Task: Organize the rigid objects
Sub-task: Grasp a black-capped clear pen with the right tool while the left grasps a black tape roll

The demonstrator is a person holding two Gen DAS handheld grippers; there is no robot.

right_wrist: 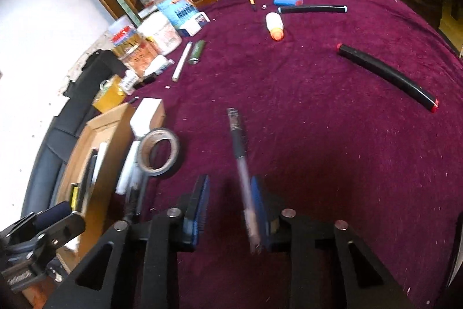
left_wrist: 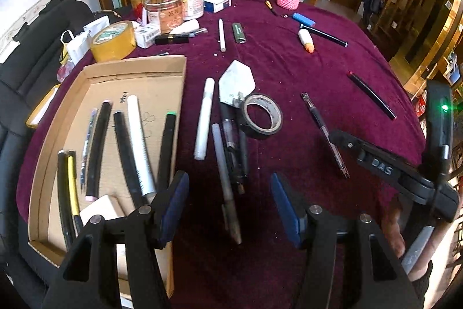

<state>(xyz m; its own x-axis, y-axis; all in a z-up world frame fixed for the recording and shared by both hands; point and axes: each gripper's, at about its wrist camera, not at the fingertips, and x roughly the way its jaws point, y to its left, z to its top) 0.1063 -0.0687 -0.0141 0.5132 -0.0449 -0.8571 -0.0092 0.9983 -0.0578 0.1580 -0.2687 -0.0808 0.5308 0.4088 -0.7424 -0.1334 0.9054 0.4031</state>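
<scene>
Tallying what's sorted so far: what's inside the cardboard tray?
The cardboard tray holds a row of pens, black and white, plus a pale block. The left gripper covers its near end.

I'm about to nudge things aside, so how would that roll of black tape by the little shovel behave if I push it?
The black tape roll lies flat on its side, so it would probably slide, not roll. The plush cloth may drag at it. It leans against the shovel, so a push could shift that too.
</scene>
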